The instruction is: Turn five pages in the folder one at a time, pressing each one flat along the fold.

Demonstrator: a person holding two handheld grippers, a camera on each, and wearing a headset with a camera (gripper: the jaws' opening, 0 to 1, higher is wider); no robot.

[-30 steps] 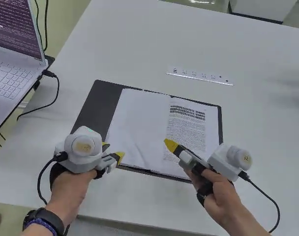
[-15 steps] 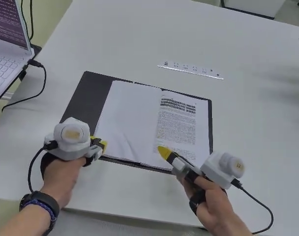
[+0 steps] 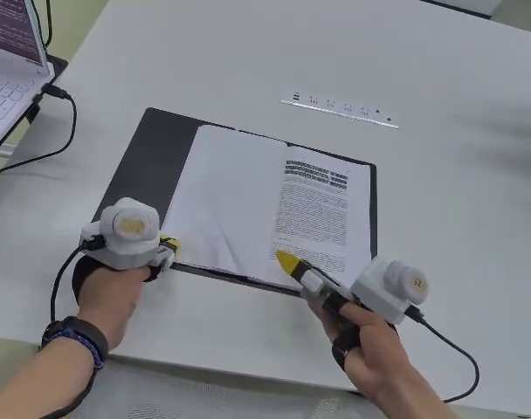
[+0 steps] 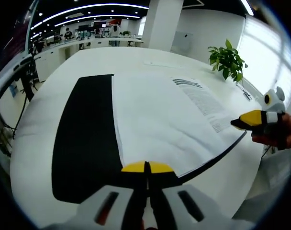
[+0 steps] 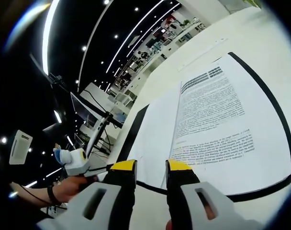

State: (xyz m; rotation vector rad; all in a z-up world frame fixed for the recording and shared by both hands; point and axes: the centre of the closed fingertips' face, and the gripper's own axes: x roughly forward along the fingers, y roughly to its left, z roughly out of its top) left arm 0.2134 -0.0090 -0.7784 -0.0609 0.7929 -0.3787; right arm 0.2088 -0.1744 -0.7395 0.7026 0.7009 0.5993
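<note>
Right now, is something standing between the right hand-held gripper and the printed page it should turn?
Nothing visible does. The right hand-held gripper, jaws open, points at the near edge of the printed page; the paper ahead lies bare.

Black folder point(image 3: 152, 166) lying open flat, blank left page, printed right page point(image 3: 322, 214)

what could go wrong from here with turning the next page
1. The right gripper holds its jaws open at the bottom edge of the printed page, close to the fold. It may pinch several sheets at once, or crease the page that near the binding.
2. The left gripper is shut at the white page's lower edge. I cannot tell whether it pins the folder, so the folder might slide on the table.
</note>
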